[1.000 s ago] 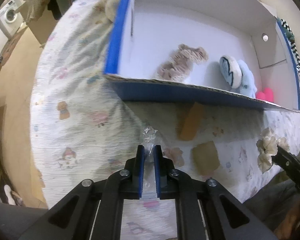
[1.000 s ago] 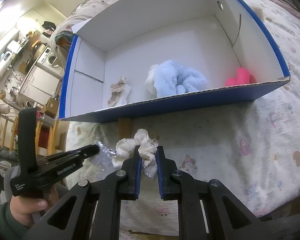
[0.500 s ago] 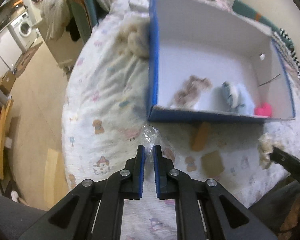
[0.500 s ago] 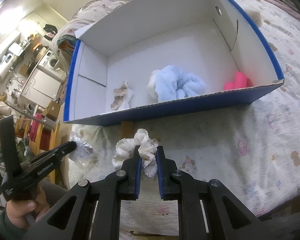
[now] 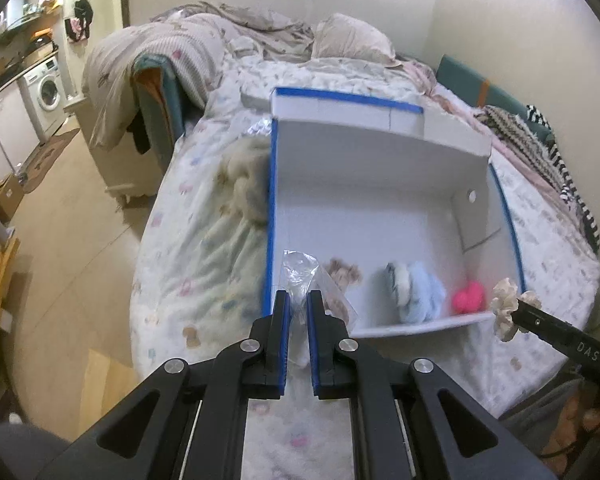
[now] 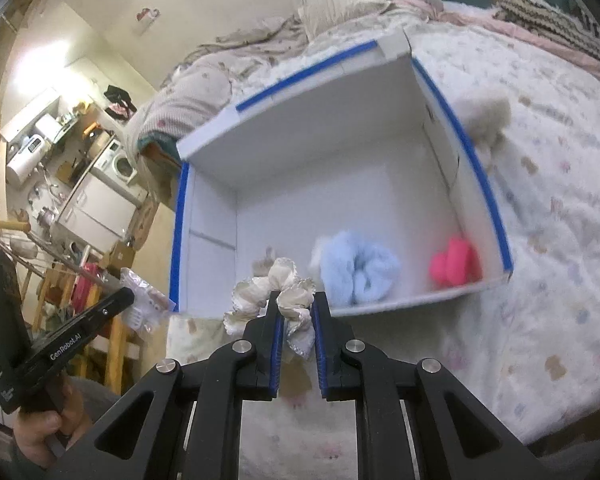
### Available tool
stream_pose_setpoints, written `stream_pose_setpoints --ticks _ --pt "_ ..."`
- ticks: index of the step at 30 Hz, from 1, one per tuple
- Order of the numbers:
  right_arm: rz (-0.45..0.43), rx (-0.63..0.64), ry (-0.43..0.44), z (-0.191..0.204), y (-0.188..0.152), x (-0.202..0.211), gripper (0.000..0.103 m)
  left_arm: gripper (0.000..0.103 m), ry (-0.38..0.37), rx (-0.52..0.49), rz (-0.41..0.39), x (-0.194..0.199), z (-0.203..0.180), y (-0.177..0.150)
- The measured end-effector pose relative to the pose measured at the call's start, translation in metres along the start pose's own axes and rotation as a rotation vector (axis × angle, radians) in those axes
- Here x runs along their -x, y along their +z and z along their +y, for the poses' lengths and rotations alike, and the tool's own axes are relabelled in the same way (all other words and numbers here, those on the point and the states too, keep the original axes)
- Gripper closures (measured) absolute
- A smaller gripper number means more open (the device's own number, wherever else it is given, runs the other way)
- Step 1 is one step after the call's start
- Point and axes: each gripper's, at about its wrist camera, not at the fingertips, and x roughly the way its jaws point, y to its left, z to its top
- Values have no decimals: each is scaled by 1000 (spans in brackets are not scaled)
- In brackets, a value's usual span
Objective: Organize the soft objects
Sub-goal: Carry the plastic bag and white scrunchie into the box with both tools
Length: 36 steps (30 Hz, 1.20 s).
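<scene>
My left gripper (image 5: 297,300) is shut on a clear plastic bag (image 5: 300,276) and holds it in the air in front of the near left corner of the white box with blue edges (image 5: 274,200). My right gripper (image 6: 294,304) is shut on a cream scrunchie (image 6: 272,292), held above the box's near wall (image 6: 400,304). The scrunchie also shows in the left wrist view (image 5: 506,308). Inside the box lie a beige scrunchie (image 5: 344,272), a light blue fluffy scrunchie (image 6: 360,270) and a pink soft object (image 6: 454,266).
The box sits on a bed with a patterned quilt (image 5: 204,240). A beige fluffy object (image 5: 248,188) lies on the quilt against the box's left wall. Pillows and rumpled bedding (image 5: 340,40) lie behind. The floor (image 5: 60,240) drops off at the left.
Both grippers have risen and tilted up with their loads, so the views now look down into the box from higher. The bag and the scrunchie stay gripped.
</scene>
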Motion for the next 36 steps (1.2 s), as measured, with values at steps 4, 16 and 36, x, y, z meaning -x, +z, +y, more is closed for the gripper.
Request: stream_pose_setpoints --ticks 4,16,36 --pt "-19 4 0 -1 19 2 87 95 -6 -17 -17 -2 -7 20" --pt "-40 14 -52 -14 59 -26 87 95 -6 -82 13 -40 -33 56" --pt "71 4 -94 -27 56 -79 87 95 6 -139 98 -119 -51 49"
